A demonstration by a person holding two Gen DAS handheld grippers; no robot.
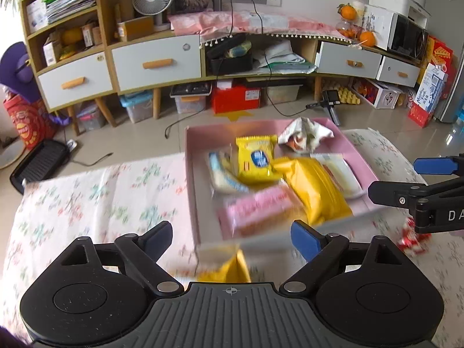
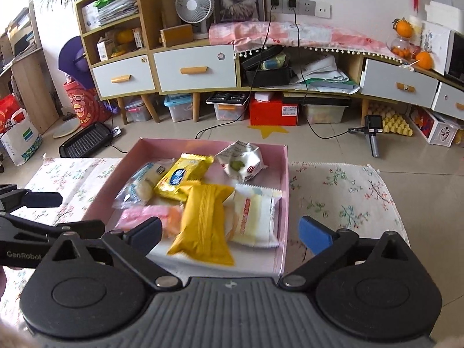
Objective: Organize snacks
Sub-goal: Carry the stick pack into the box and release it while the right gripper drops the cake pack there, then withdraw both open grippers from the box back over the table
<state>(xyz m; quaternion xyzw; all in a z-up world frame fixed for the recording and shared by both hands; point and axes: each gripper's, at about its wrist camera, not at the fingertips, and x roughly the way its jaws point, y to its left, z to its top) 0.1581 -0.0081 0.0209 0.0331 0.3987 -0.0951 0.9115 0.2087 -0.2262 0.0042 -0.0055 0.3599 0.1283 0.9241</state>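
Floral-clothed bench (image 2: 348, 191) bearing pink box (image 2: 285, 203) of snack packets: left gripper (image 1: 232, 233) and right gripper (image 2: 230, 230), fingers released, nothing held; approach remaining red-and-white wrapper (image 1: 410, 239) slowly, centring it before closing.

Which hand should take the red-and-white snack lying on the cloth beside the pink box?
Right, probably. The red-and-white snack lies on the cloth just beneath the open right gripper; the open left gripper sits farther off, over a yellow packet at the pink box front wall.
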